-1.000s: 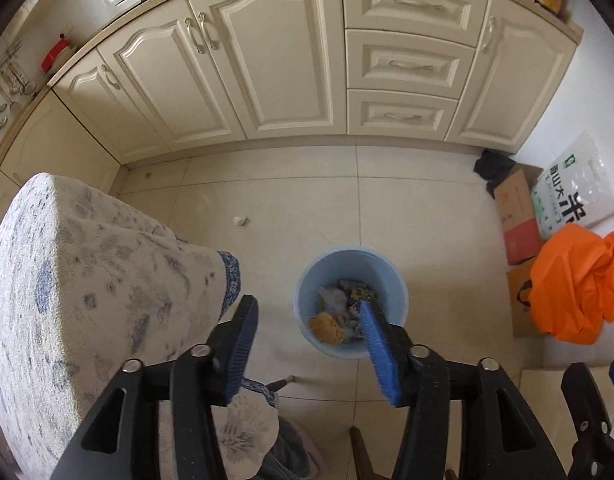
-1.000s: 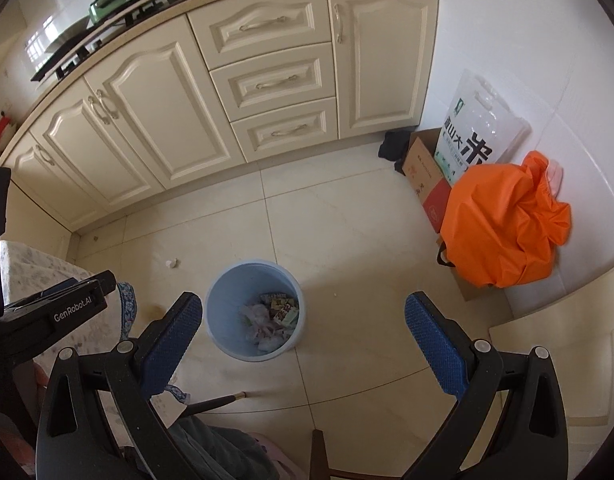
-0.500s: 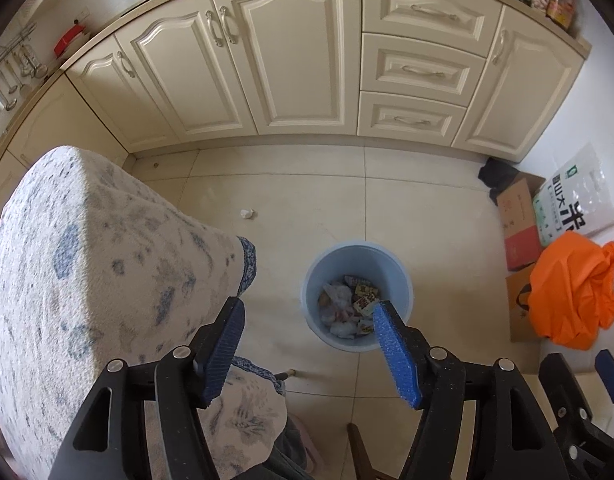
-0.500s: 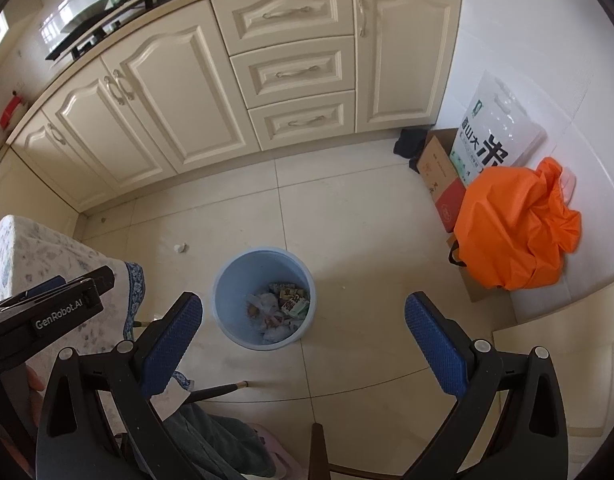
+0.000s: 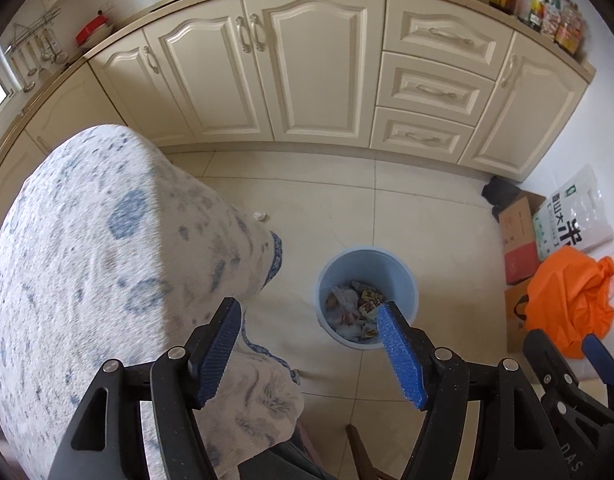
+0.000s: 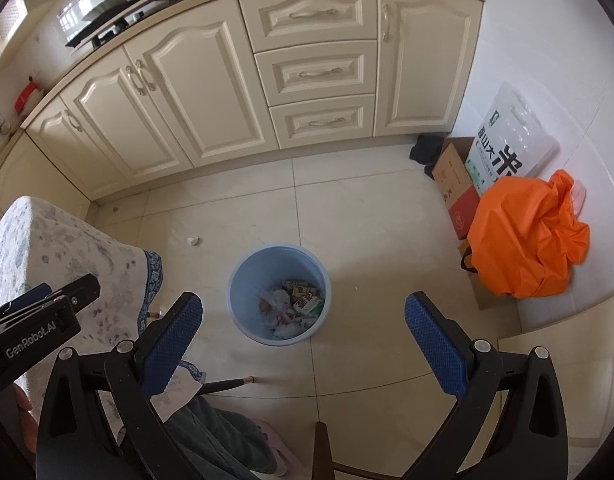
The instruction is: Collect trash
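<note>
Both grippers held high over the kitchen floor, pointing steeply down.

Left gripper [image 5: 311,344]: jaws opening, already fairly wide, nothing between them. Right gripper [image 6: 303,344]: jaws wide, empty.

Bin [image 6: 278,294]: pale blue, round, upright on the floor tiles, just beside the corner of the cloth-covered bench [image 5: 87,260]. It holds crumpled wrappers, small printed cartons and what looks like tissue or thin plastic; roughly the bottom is filled.

Loose trash remaining, as far as visible: one scrap [image 6: 192,241], small, white, crumpled, on the floor between the bin and the cabinets [image 6: 315,72], apart from both. Too small to tell paper from plastic.

Handling judgement, scrap:
- Very light; will likely skid on the smooth tile if nudged sideways.
- Soft, crushable, not fragile. A firm pinch does no harm.
- Lies low on the floor, so the jaws should straddle it from above, tips nearly on the tile, then close right down.
- No preferred grasp point; take the bulk of the wad.

Handling judgement, bin, if it must be moved: light, stiff plastic, smooth wall. Grip the rim, one pad inside and one outside.

Orange bag [image 6: 527,236] and boxes by the wall are well apart; whether they count as trash cannot be told.
</note>
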The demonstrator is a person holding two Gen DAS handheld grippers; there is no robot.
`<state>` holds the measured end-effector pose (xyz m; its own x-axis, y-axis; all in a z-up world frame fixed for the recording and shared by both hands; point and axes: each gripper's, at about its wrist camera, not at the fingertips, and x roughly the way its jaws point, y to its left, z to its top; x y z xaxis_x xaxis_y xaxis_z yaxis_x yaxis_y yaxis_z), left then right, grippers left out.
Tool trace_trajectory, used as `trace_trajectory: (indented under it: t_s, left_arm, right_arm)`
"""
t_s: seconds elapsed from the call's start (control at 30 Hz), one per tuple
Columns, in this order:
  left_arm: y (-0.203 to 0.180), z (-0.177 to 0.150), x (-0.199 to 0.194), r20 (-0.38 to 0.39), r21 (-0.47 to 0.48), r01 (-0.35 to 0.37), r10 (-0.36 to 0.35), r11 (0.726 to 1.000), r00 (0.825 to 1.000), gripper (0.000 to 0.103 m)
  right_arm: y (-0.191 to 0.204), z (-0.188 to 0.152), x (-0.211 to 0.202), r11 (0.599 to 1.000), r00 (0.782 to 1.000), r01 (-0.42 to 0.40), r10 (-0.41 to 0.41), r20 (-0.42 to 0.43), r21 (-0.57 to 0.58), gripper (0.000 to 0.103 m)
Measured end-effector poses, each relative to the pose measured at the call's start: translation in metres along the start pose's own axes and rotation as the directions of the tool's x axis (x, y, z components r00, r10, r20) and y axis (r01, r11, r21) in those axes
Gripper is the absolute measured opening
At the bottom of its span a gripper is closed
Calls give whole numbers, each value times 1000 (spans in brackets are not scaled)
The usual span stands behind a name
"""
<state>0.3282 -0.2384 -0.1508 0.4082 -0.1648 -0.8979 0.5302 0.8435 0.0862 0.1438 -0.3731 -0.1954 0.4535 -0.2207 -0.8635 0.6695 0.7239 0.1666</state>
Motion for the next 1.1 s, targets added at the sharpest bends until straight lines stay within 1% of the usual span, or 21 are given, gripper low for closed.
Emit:
trace_trajectory:
  t_s: [0.1, 0.13, 0.17, 0.23, 0.3, 0.43, 0.5, 0.57, 0.63, 0.7, 0.77, 0.83, 0.93, 1.03, 1.1]
  left_arm:
    - [15, -12, -18, 14, -19, -3, 3, 1000, 1000, 69]
    - [21, -17, -24, 20, -29, -5, 5, 1000, 1000, 69]
    - [28, -22, -30, 26, -44, -6, 7, 999, 1000, 69]
    - [42, -33, -45, 48, -83, -4, 8, 997, 999, 69]
    - [55, -46, -59, 66, -115, -16, 24, 993, 998, 70]
    - [77, -73, -93, 111, -183, -51, 72, 982, 991, 72]
    - [88, -88, -110, 135, -219, -75, 106, 973, 985, 79]
    - [98, -104, -127, 163, -251, -103, 148, 962, 975, 81]
    - [101, -117, -141, 174, -280, -126, 179, 952, 968, 83]
    - [105, -131, -153, 185, -305, -134, 197, 943, 963, 89]
    - [104, -143, -163, 189, -323, -148, 217, 935, 958, 89]
    - [104, -149, -170, 193, -345, -157, 234, 925, 953, 89]
    - [100, -162, -184, 204, -383, -165, 257, 909, 944, 89]
    - [98, -177, -196, 223, -409, -178, 287, 895, 932, 91]
    - [98, -191, -208, 242, -449, -175, 308, 876, 920, 91]
  right_arm:
    - [10, -1, -6, 998, 999, -48, 48, 8, -30, 103]
    - [13, -2, -7, 995, 996, -89, 89, 3, -39, 103]
    - [16, -3, -9, 993, 994, -112, 112, 1, -45, 103]
    - [26, -4, -13, 991, 993, -117, 118, 10, -65, 103]
    - [37, -7, -17, 988, 992, -119, 121, 23, -98, 103]
    - [54, -12, -25, 970, 979, -196, 201, 19, -146, 103]
    - [64, -15, -32, 963, 976, -204, 214, 38, -178, 103]
    - [72, -17, -41, 951, 970, -219, 237, 59, -217, 103]
    - [79, -18, -47, 940, 964, -236, 259, 67, -248, 103]
    - [87, -21, -56, 933, 960, -233, 265, 87, -274, 103]
    - [97, -25, -64, 929, 958, -211, 258, 123, -303, 103]
    - [104, -28, -71, 919, 953, -212, 269, 137, -331, 103]
    - [113, -31, -86, 902, 938, -222, 301, 172, -369, 103]
    - [123, -35, -99, 884, 926, -214, 320, 203, -415, 103]
    - [126, -38, -106, 871, 916, -227, 343, 209, -435, 103]
